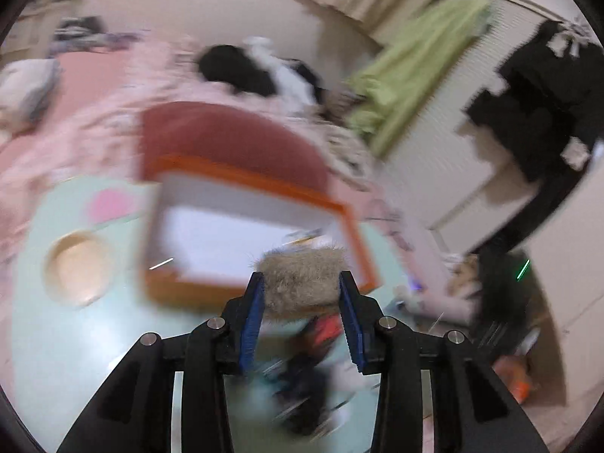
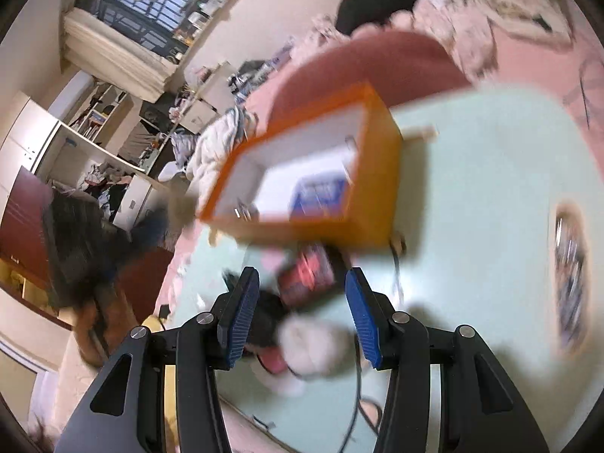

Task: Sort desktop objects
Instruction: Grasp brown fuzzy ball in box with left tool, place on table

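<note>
The left hand-held gripper [image 1: 302,287] clasps a tan, furry, roughly cylindrical object [image 1: 300,285] crosswise between its blue pads [image 1: 253,311], which press on both furry ends. The fur bundle hangs above the near right corner of an orange-sided box [image 1: 260,185] with a white inside, standing on the pale green surface [image 1: 75,339]. In this view the box holds something small and pale at its far right corner; blur keeps its kind from being told. Left of the box on the surface stands a round pale bowl or cup [image 1: 79,268], and behind that lies a pink heart-like patch [image 1: 109,204]. Below the gripper, on the surface, lies a blurred heap with a red item [image 1: 324,330] and dark things.

The right hand-held gripper [image 2: 302,302] stands released, its blue pads [image 2: 241,321] apart and pressing on nothing. Seen between them, down on the surface [image 2: 472,207], are a red and black packet-like item [image 2: 307,275], a white fluffy thing [image 2: 313,343] and a black thing just beside it. Farther on stands the orange-sided box [image 2: 377,173], tilted in the view, with a blue and white printed item [image 2: 321,192] lying inside. A thin cable [image 2: 355,389] runs along the surface near the right pad. At the right edge lies a blurred oval object [image 2: 570,275]. Behind the surface lies a bed with pink bedding [image 1: 94,113] and heaped clothes.
</note>
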`<action>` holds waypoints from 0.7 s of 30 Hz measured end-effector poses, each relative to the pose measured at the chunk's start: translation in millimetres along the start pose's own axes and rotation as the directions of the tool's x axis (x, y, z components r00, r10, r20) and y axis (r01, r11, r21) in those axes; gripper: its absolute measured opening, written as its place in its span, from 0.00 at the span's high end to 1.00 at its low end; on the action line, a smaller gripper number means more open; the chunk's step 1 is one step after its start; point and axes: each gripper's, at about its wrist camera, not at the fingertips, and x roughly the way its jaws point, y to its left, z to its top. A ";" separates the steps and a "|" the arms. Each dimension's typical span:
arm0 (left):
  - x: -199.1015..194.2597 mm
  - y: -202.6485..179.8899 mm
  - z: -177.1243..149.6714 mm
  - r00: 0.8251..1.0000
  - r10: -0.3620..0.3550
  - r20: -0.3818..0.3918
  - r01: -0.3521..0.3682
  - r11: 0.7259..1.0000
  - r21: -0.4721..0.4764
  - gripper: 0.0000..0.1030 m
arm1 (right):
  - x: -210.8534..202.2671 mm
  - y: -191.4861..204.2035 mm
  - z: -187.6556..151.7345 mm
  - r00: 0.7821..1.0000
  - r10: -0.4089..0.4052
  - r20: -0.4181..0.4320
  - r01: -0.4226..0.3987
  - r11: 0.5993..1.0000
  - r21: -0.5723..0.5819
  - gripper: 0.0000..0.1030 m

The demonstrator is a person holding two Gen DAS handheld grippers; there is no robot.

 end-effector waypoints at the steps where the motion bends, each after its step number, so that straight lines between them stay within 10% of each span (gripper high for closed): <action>1: -5.8 11.7 -7.9 0.999 0.037 -0.005 -0.037 0.999 -0.009 0.65 | 0.6 9.5 18.4 1.000 -0.013 -0.014 0.013 1.000 -0.012 0.47; 7: 16.8 37.5 -54.8 0.994 0.082 -0.071 -0.087 0.993 -0.075 0.47 | 53.3 33.8 76.3 0.959 -0.177 -0.221 0.175 0.984 -0.030 0.33; 12: 27.1 15.8 -67.0 0.994 0.099 -0.041 -0.098 0.995 0.006 0.29 | 113.9 34.3 86.7 0.878 -0.285 -0.385 0.262 0.959 -0.111 0.33; 21: -0.5 36.4 -62.2 0.997 0.073 0.027 -0.072 0.996 -0.053 0.27 | 185.1 51.1 84.1 0.705 -0.543 -0.458 0.414 0.838 -0.357 0.32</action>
